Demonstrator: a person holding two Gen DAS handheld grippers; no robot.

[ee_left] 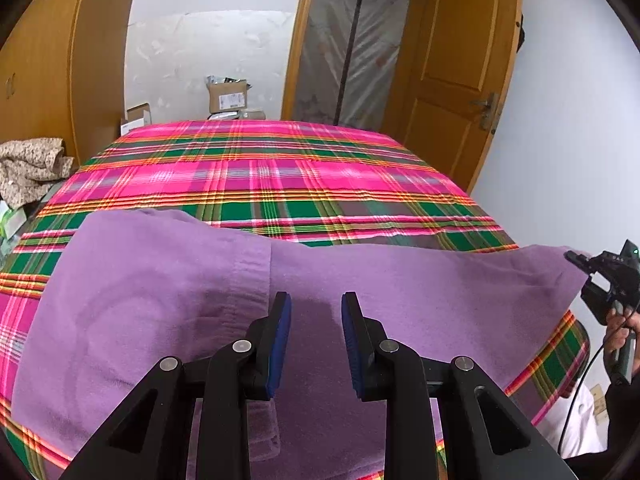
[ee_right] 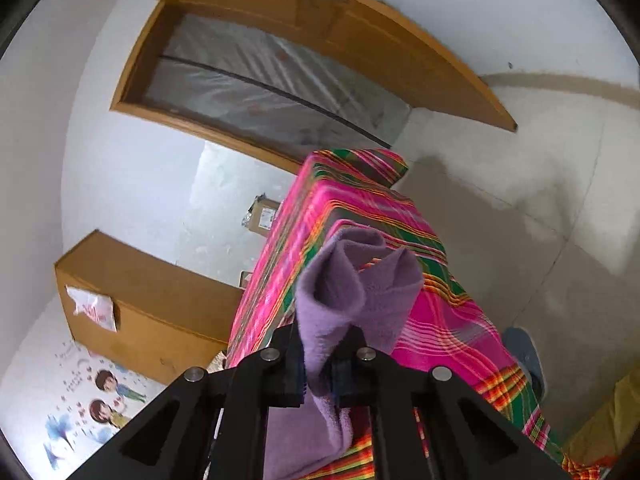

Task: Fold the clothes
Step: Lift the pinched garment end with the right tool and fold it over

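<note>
Clearly the plaid bedspread (ee_left: 260, 176) is stretching away ahead of both grippers, and the purple garment (ee_left: 152, 300) is lying flat across its near part, directly under and beyond the left gripper (ee_left: 316, 312). That gripper is hanging just over the cloth with its jaws standing apart and nothing between the blue pads (ee_left: 280, 336), so it is holding nothing. At the garment's far right corner the right gripper (ee_right: 320, 356) is clamping 1 bunched fold of purple fabric, which is rising out from between its jaws and curling forward in front of it, with the bed edge beyond. Seen from the left wrist, this right gripper (ee_left: 580, 260) is sitting at the cloth's raised right tip, well apart from the left one. The likeliest trouble, I judge, is that only 1 corner is being held: the pinch looks narrow and close to the hem, so the fleece could be slipping free under its own weight. With the left jaws empty, the garment could also be dragging sideways and creasing instead of folding squarely, or sliding towards the bed's near edge.
</note>
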